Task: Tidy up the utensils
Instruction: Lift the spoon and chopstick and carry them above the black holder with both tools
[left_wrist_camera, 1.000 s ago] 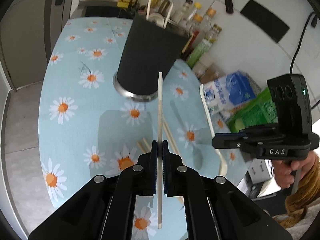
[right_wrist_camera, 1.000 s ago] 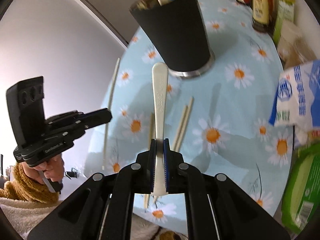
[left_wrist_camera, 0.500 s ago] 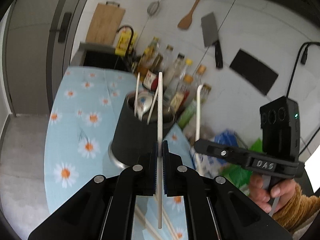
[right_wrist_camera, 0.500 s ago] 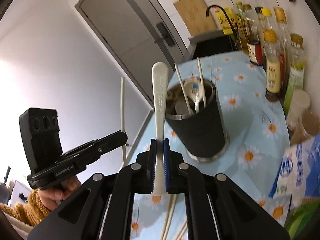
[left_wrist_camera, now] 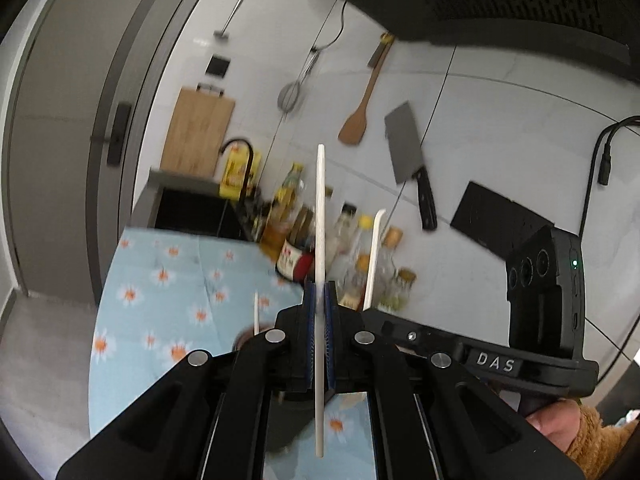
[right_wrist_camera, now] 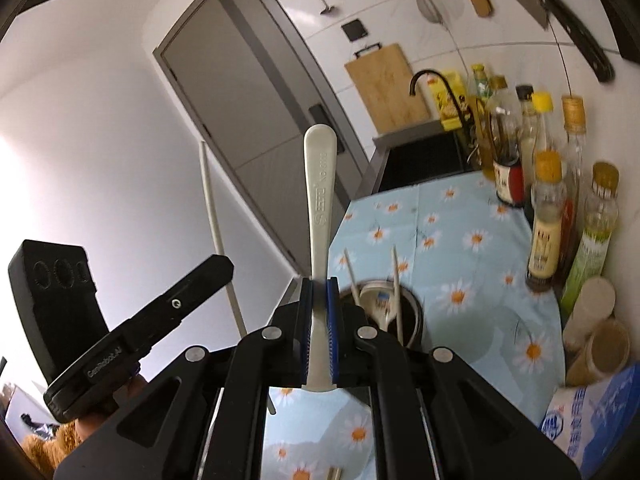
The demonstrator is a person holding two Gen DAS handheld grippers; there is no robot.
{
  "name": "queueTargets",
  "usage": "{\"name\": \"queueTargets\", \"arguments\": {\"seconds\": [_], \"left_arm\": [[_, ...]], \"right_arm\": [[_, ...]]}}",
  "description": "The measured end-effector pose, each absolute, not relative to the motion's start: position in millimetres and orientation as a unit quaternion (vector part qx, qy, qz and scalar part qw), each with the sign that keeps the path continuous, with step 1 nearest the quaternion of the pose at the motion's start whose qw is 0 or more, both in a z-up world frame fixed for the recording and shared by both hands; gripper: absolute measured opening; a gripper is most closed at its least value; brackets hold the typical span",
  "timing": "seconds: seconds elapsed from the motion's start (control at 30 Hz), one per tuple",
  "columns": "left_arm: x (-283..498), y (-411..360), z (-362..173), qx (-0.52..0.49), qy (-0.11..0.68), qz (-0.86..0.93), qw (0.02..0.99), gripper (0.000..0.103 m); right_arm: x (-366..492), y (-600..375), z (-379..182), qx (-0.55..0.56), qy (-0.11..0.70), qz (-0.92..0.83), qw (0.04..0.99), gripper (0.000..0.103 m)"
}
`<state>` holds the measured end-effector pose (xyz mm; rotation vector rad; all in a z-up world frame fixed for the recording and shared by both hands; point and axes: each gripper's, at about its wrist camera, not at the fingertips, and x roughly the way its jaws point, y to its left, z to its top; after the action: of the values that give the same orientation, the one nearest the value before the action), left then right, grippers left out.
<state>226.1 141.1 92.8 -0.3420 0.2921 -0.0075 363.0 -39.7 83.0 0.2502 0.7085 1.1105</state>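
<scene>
You've lifted both tools off table. Left gripper (left_wrist_camera: 319, 300) clamped on chopstick (left_wrist_camera: 320, 216), right gripper (right_wrist_camera: 319, 292) clamped on spoon handle (right_wrist_camera: 320, 184). Black holder (right_wrist_camera: 404, 320) now below, just right. Next: lower both in.

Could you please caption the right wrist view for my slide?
Right gripper clamps white plastic spoon handle above black utensil cup.
</scene>
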Motion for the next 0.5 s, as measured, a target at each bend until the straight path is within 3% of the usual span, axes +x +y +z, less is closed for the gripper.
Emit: {"name": "queueTargets", "arguments": {"seconds": [0.5], "left_arm": [[257.1, 156.0, 92.7, -0.154, 0.080, 0.028, 0.984, 0.004]], "right_arm": [[390.0, -24.1, 79.5, 0.138, 0.291, 0.485, 0.813, 0.008]]}}
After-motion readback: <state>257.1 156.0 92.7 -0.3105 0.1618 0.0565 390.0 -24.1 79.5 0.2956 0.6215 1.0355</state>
